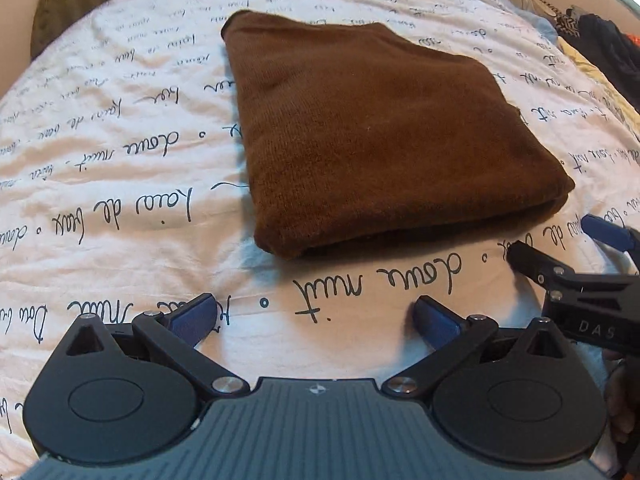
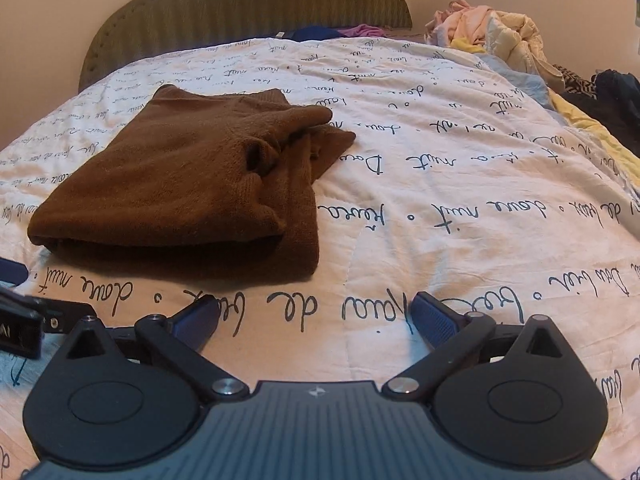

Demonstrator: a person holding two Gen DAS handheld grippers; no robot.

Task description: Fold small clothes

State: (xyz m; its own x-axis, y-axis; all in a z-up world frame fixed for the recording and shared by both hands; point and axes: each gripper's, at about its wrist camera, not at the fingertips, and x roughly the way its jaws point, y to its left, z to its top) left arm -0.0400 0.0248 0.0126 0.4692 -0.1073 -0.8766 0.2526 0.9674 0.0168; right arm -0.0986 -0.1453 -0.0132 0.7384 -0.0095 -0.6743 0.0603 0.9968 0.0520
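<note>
White bedding [image 2: 460,216] with handwritten words covers the bed, and the brown sweater [image 1: 372,136] lies folded flat in its middle, near the front edge. Both tongs stand wide apart and hold nothing: the left gripper [image 1: 314,318] just before the sweater's near fold, the right gripper [image 2: 314,316] beside it. It seems this piece is finished. More clothes [image 2: 492,28] wait in a heap far right, by the headboard [image 2: 240,12]. Nothing blocks the way between.
</note>
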